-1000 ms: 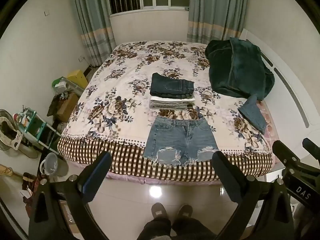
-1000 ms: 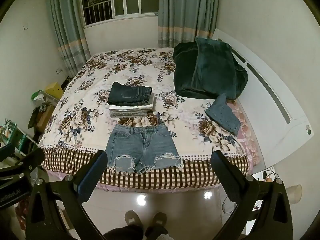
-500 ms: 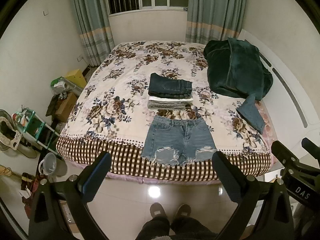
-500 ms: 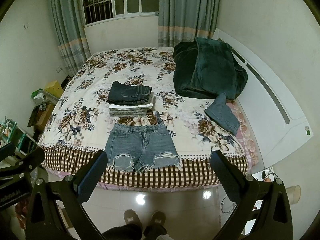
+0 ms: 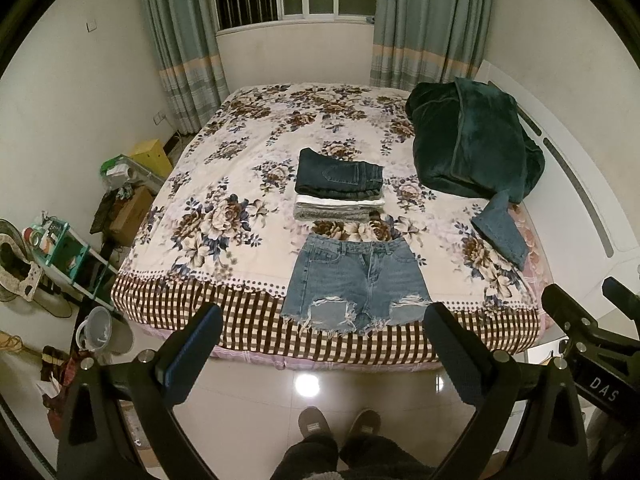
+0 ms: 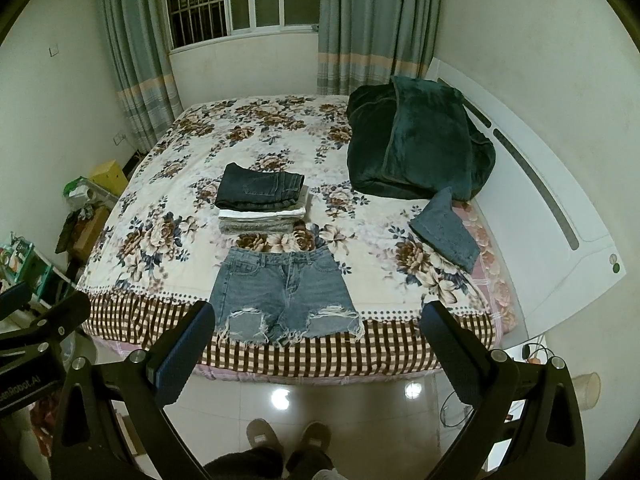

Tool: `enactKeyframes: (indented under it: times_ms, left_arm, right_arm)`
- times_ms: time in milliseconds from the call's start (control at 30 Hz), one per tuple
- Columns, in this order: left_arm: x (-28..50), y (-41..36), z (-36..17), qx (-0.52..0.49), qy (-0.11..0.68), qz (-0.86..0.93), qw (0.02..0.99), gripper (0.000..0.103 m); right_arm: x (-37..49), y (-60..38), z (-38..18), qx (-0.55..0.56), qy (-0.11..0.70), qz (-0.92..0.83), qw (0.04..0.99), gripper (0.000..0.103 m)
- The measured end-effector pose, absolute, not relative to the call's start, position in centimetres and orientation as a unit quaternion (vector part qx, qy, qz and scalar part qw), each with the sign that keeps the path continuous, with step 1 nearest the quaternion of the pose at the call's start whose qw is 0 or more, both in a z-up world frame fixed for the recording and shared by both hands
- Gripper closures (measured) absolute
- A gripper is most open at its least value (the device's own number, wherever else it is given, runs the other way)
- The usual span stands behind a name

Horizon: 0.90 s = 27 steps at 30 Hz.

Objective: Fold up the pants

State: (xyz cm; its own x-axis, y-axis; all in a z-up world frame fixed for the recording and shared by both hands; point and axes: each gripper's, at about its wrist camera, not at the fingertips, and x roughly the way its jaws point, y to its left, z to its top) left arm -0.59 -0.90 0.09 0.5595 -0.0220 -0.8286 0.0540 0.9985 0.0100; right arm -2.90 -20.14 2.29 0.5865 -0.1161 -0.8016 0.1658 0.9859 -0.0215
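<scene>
Light blue ripped denim shorts [image 5: 356,280] lie flat and unfolded at the near edge of the floral bed [image 5: 224,200], also in the right wrist view [image 6: 280,292]. Behind them stands a stack of folded pants [image 5: 340,188], dark jeans on top [image 6: 260,192]. My left gripper [image 5: 322,344] is open and empty, held over the floor short of the bed. My right gripper [image 6: 316,340] is open and empty, also short of the bed edge.
A dark green blanket [image 5: 472,144] is heaped at the back right, with a folded blue denim piece [image 5: 500,232] beside it. A white headboard [image 6: 540,208] runs along the right. Shelves and boxes [image 5: 72,248] crowd the floor at left. My slippered feet [image 5: 340,428] stand on the tiles.
Both grippers have drawn back slightly from the bed, still open. The shorts and the stack have not moved.
</scene>
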Motion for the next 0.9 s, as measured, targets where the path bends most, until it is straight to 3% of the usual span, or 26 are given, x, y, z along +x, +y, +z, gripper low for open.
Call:
enactKeyframes:
  times_ms: [900]
  left_arm:
    - [1.4, -2.4, 1.6, 0.012, 0.464, -0.023, 0.885, 0.000]
  right_arm:
    - [-3.1, -20.8, 4.4, 0.025, 0.440, -0.080, 0.894, 0.000]
